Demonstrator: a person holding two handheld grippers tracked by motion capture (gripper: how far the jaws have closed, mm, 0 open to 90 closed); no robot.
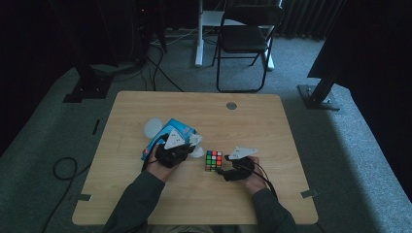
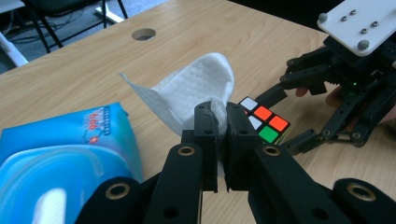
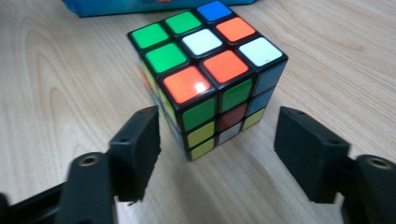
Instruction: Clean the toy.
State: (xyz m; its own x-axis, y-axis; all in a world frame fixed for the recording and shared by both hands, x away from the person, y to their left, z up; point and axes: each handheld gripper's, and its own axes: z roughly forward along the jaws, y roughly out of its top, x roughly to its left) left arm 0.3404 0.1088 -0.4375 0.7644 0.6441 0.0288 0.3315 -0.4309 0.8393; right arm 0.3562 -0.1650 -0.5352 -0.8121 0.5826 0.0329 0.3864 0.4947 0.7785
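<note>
Right gripper view shows the Rubik's cube standing on the worktop, between the spread jaws of the right tool, which do not yet touch it. Probably the aim is to wipe the cube, and this looks not started. The left tool is pressed together on a white wet wipe, already out of the blue wipe pack and held just beside the cube. Gripping and wiping remain.
</note>
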